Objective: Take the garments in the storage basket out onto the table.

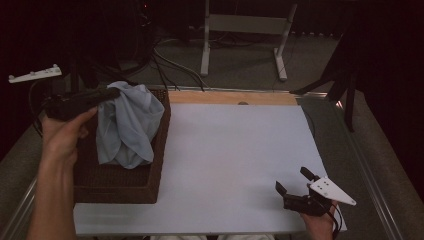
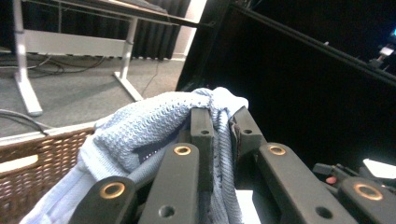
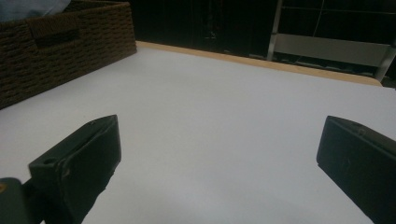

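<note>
A pale blue knitted cloth point(image 1: 127, 127) hangs pinched at its top in the left gripper point(image 1: 107, 93), its jaws clamped tight on a bunched fold, above a brown wicker basket point(image 1: 120, 187) at the left side of the white tabletop point(image 1: 230, 160). In the left gripper view the cloth point(image 2: 154, 126) wraps over the black jaw tips, with the basket point(image 2: 42, 158) below it. The lower folds drape down inside the basket, near its right wall.

The right gripper point(image 1: 296, 186) waits well apart at the near right corner of the tabletop, its jaws standing wide with nothing between them; the right gripper view looks across the bare white tabletop point(image 3: 224, 112) toward the basket point(image 3: 60, 51).

The hold looks narrow, a single gathered fold, so the weight of the hanging cloth could pull it free if the hand jerks. The trailing hem could also snag on the woven wall or drag the light basket across the tabletop as the cloth is carried out. Once clear, the cloth may land crumpled unless the waiting gripper catches a second corner.
</note>
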`<state>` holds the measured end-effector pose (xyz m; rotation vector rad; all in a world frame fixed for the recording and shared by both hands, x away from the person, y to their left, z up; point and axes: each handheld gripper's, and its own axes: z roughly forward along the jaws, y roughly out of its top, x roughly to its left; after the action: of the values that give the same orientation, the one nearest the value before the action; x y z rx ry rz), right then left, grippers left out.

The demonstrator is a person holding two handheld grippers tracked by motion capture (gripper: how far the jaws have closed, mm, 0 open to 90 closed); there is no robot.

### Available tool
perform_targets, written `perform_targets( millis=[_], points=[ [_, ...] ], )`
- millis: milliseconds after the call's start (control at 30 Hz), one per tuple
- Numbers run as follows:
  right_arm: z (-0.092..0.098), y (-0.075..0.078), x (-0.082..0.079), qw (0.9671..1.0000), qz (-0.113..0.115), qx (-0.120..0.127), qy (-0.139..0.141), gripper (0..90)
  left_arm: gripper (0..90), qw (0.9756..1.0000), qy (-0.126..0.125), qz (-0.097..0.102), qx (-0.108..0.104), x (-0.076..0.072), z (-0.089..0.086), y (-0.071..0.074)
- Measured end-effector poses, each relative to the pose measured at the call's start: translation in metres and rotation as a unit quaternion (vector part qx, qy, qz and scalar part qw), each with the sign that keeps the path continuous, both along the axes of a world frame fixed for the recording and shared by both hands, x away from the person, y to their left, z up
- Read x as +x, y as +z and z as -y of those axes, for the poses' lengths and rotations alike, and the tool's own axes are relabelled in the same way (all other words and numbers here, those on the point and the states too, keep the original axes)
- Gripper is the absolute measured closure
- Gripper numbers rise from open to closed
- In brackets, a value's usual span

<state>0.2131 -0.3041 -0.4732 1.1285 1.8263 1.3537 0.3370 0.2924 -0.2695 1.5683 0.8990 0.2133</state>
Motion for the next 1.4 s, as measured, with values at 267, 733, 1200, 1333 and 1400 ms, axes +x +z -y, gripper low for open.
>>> perform_targets(
  millis=[267,733,1200,1333,1400],
  points=[
    [0.0,0.0,0.0,1.0,0.0,0.0,0.001,0.2,84.7,0.9997,-0.023,0.008,-0.006,0.008,0.025,0.009],
    [0.002,0.001,0.0,1.0,0.002,0.002,-0.001,0.2,84.7,0.997,-0.074,0.015,-0.014,0.025,0.086,0.016],
    [0.003,0.001,0.0,1.0,0.002,0.003,-0.001,0.2,84.7,0.9941,-0.107,0.005,-0.016,0.037,0.129,0.005],
    [0.003,0.001,0.0,1.0,0.002,0.004,-0.001,0.2,84.7,0.9936,-0.112,0.005,-0.012,0.037,0.136,0.005],
    [0.003,0.001,0.0,1.0,0.003,0.003,-0.001,0.2,84.7,0.9934,-0.114,0.004,-0.013,0.039,0.141,0.004]
  ],
)
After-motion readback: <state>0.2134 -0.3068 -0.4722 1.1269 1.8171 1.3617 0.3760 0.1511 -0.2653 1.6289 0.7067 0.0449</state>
